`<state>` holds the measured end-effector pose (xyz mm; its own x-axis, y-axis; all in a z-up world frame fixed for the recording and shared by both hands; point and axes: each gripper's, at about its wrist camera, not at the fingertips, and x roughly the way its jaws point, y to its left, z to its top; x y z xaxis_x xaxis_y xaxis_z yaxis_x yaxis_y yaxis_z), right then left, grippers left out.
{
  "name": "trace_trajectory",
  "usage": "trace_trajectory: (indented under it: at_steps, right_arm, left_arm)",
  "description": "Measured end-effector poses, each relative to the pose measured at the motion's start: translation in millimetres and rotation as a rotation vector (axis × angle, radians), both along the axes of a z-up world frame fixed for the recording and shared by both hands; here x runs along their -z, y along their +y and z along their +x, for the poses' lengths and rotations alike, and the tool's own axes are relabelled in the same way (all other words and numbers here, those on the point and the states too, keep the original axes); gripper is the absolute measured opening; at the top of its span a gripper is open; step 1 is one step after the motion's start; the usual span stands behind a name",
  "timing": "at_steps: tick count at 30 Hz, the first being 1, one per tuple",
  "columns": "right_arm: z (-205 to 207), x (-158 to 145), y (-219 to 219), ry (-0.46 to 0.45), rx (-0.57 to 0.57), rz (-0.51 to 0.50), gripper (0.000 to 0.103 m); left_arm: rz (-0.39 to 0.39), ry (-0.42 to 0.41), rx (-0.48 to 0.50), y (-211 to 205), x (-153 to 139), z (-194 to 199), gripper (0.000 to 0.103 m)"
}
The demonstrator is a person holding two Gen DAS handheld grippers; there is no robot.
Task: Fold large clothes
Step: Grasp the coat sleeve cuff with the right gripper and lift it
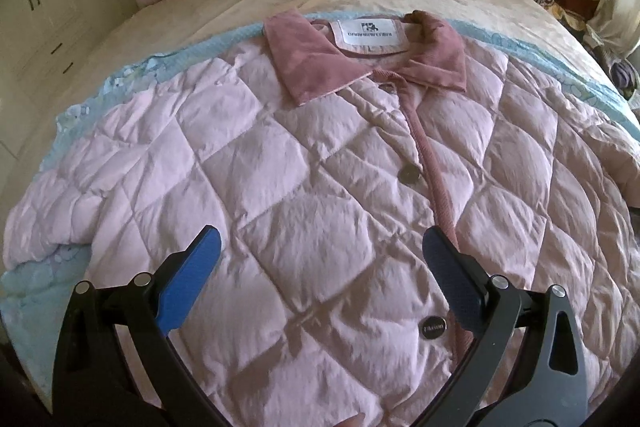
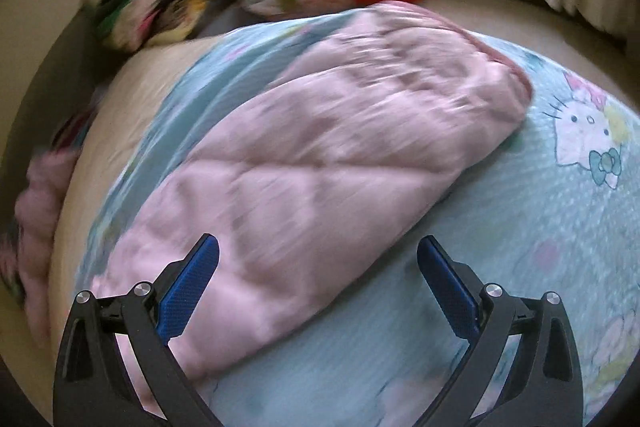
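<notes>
Jacket (image 1: 320, 187) lies buttoned and face up across the centre of the left view, on a blue sheet (image 1: 28, 291); both grippers hang wide and empty above it.

Left gripper (image 1: 322, 255) hovers over the lower front by the placket; right gripper (image 2: 318, 255) looks along the sleeve (image 2: 320, 147), mid-frame and blurred. Risk, as judged: the puffy quilting may slip a shallow pinch or spring back open, and a snap (image 1: 433, 327) could catch a finger.

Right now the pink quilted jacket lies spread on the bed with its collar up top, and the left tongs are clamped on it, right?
Not clamped: the left wrist view shows the left tongs open above the pink quilted jacket, gripping nothing. The rest holds, collar up top.
</notes>
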<state>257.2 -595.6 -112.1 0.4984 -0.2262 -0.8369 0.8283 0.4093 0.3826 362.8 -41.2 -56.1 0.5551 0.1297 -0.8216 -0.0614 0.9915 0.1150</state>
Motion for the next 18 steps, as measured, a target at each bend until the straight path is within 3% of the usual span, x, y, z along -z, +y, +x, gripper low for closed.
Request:
trace_trajectory:
  at_steps: [4,6,8,9,11,18]
  right_arm:
    - [-14,13,-33,-0.1,0.063,0.078,0.099]
    - [-16,9,-39,-0.134,0.065,0.069,0.096]
    - [-17,5,-42,-0.159,0.063,0.054,0.072]
    - [-18,4,-45,-0.185,0.055,0.054,0.042]
    - [-17,2,-50,-0.241,0.024,0.071,0.026]
    - [0,-76,-12,-0.406,-0.223,-0.089,0.017]
  left_arm:
    - [-0.014,-0.003,0.003,3,-1,1,0.095]
    - [-0.014,-0.008,0.003,4,-2,2,0.095]
    - [-0.014,-0.015,0.004,5,-5,2,0.095]
    - [-0.016,-0.018,0.006,5,-7,1,0.095]
    - [-0.017,-0.027,0.008,7,-12,1,0.095]
    - [0.001,-0.072,-0.003,18,-38,0,0.095]
